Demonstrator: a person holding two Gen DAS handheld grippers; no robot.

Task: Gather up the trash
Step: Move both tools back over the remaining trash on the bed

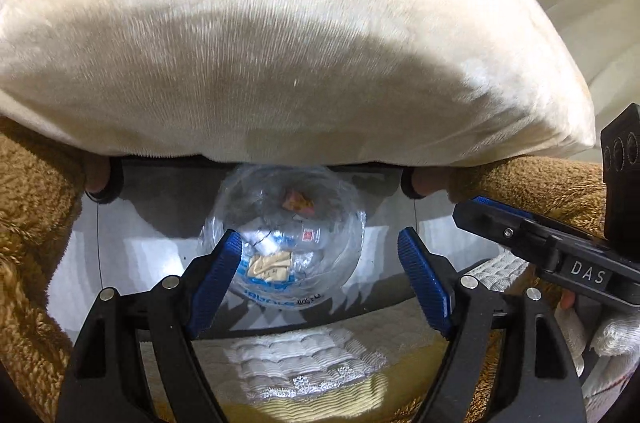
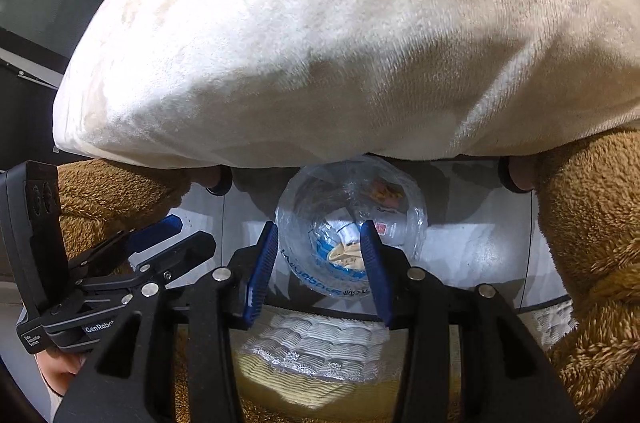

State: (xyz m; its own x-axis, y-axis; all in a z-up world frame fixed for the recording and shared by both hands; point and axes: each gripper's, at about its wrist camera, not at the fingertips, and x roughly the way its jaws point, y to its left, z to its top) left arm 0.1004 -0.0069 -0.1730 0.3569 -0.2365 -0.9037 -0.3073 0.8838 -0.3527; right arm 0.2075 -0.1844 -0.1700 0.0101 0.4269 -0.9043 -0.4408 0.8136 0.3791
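A clear plastic trash bag (image 1: 286, 231) with blue print holds paper scraps and wrappers; it sits open on a white surface below a big cream plush belly. It also shows in the right wrist view (image 2: 348, 223). My left gripper (image 1: 324, 263) is open, its blue pads on either side of the bag's near rim, holding nothing. My right gripper (image 2: 320, 263) is open with a narrower gap, its right pad over the bag's mouth, nothing held. The right gripper shows at the right in the left wrist view (image 1: 540, 243); the left gripper shows at the left in the right wrist view (image 2: 168, 243).
A huge plush bear fills the upper view: cream belly (image 1: 288, 55), brown furry legs on both sides (image 1: 32, 223) (image 2: 592, 243). A white quilted cloth with lace (image 1: 296, 359) over yellow fabric lies near me. The white surface (image 1: 132, 255) has a dark front edge.
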